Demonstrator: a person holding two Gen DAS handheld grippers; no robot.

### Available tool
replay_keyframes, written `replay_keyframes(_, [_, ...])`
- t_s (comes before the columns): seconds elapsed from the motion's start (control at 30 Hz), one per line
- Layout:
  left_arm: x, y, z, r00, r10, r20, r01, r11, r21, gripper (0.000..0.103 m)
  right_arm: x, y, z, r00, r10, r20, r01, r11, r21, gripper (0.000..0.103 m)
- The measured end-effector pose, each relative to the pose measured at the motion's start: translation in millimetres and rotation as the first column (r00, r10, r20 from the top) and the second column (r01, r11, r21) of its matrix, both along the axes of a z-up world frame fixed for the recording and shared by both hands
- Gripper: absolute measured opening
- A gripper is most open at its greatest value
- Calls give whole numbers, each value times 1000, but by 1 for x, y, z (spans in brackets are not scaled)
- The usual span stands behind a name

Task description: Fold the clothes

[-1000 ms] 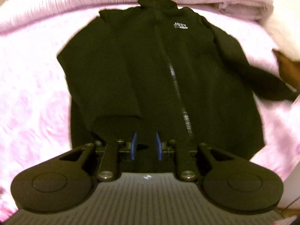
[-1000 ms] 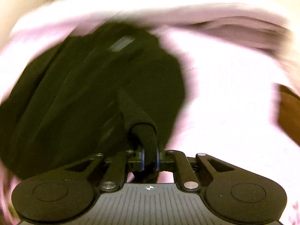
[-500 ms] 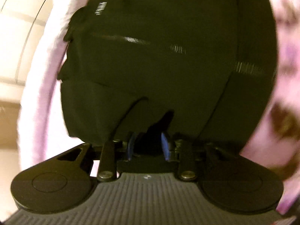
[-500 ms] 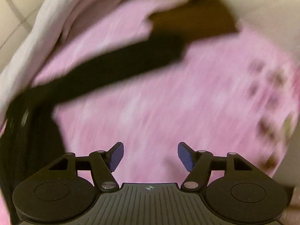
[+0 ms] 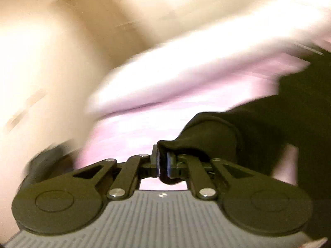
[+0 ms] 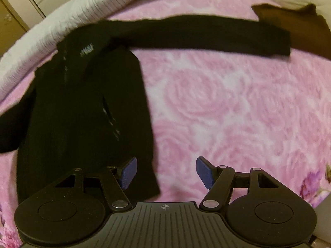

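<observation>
Left wrist view, heavily blurred, is filled at the bottom by the left tongs (image 5: 163, 163), whose jaws are closing, with a fold of black cloth pinched between the blue pads (image 5: 169, 161). That cloth is seen to be the cuff (image 5: 206, 138) of the jacket's sleeve, which runs off to the right edge of the view. Behind it the pink blanket (image 5: 134, 132) and a pale wall (image 5: 51, 41) are smeared by motion, and little more can be made out there. In the right wrist view the right tongs (image 6: 166, 173) are held with the pads (image 6: 129, 172) well apart and nothing between them; only the blanket is seen in the gap. The jacket (image 6: 82, 113) is laid flat on the bed, left of centre in this view, zip side up, with a small white logo (image 6: 86, 51) visible near the collar. Its lower hem lies just beside the left pad of the right tongs, though whether they touch cannot be told. One sleeve (image 6: 196, 34) is stretched out straight across the blanket toward the upper right, its end near a brown cloth (image 6: 293, 14) at the bed's far edge. A folded white cover (image 6: 72, 18) is seen along the upper left side of the bed.
</observation>
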State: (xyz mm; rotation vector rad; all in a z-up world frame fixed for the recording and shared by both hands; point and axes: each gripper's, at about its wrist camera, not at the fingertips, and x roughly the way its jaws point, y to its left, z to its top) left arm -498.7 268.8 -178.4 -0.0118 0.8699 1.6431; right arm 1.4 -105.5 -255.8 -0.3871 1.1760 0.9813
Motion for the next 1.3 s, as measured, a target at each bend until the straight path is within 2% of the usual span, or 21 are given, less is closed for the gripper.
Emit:
replay_keyframes(0.03, [-29, 15, 8, 992, 124, 14, -124, 992, -5, 8, -1, 1, 4, 1000, 3, 2, -3, 1000, 9, 67])
replay_keyframes(0.1, [-86, 43, 24, 931, 363, 39, -363, 932, -20, 12, -2, -1, 3, 1000, 5, -5, -5, 1000, 13, 67])
replay_keyframes(0.17, [-106, 24, 23, 923, 345, 170, -325, 936, -135, 13, -5, -2, 2, 1000, 10, -15, -10, 1000, 13, 67])
replay_keyframes(0.23, [-125, 5, 21, 893, 335, 299, -268, 932, -242, 26, -7, -3, -3, 999, 21, -26, -20, 1000, 13, 67])
replay_keyframes(0.3, [-106, -35, -7, 873, 268, 407, -109, 922, -372, 26, -10, -5, -9, 999, 21, -41, -22, 1000, -3, 67])
replay_keyframes(0.37, [-87, -76, -43, 792, 262, 551, 57, 867, -495, 26, -11, -7, -19, 997, 14, -77, -15, 1000, -11, 67])
replay_keyframes(0.47, [-50, -127, -92, 640, 333, 693, 242, 768, -593, 26, -8, -11, -35, 987, -7, -159, 7, 1000, -5, 67])
replay_keyframes(0.5, [-41, -143, -106, 592, 360, 721, 289, 740, -607, 26, -6, -13, -40, 982, -18, -188, 18, 1000, 0, 67])
replay_keyframes(0.6, [-32, -163, -130, 511, 414, 754, 330, 715, -616, 26, 0, -22, -53, 964, -52, -261, 62, 998, 31, 67])
replay_keyframes(0.8, [-41, -180, -132, 461, 496, 736, 240, 729, -641, 26, 16, -36, -81, 896, -137, -422, 183, 981, 69, 67])
replay_keyframes(0.83, [-39, -185, -128, 502, 465, 729, 236, 738, -633, 26, 16, -38, -85, 892, -139, -430, 187, 980, 72, 67])
replay_keyframes(0.87, [-36, -189, -123, 542, 433, 720, 233, 746, -624, 26, 10, -36, -82, 928, -89, -362, 127, 988, 84, 67])
replay_keyframes(0.93, [-20, -189, -119, 671, 311, 673, 257, 754, -605, 26, -9, -32, -73, 981, 82, -178, -68, 994, 88, 67])
replay_keyframes(0.97, [-10, -198, -113, 757, 197, 623, 292, 750, -593, 26, -22, -29, -68, 978, 195, -69, -191, 979, 71, 67])
replay_keyframes(1.0, [4, -204, -113, 819, 87, 567, 328, 740, -587, 26, -36, -28, -64, 950, 310, 40, -312, 949, 42, 67])
replay_keyframes(1.03, [17, -214, -111, 869, -40, 493, 365, 725, -584, 27, -54, -30, -61, 885, 440, 153, -445, 895, 1, 67])
replay_keyframes(1.07, [31, -228, -112, 898, -186, 399, 405, 704, -583, 27, -72, -34, -62, 791, 555, 257, -559, 827, -61, 67])
replay_keyframes(1.1, [41, -240, -115, 898, -298, 325, 438, 684, -584, 27, -87, -38, -65, 696, 633, 339, -634, 763, -125, 67])
replay_keyframes(1.17, [59, -264, -126, 851, -495, 176, 496, 644, -582, 32, -104, -45, -73, 541, 719, 436, -718, 665, -206, 66])
replay_keyframes(1.23, [69, -276, -138, 813, -577, 79, 511, 642, -571, 32, -111, -44, -81, 468, 736, 489, -732, 633, -252, 66])
replay_keyframes(1.3, [72, -277, -149, 813, -581, 46, 503, 660, -559, 32, -116, -42, -88, 398, 743, 538, -741, 606, -289, 66])
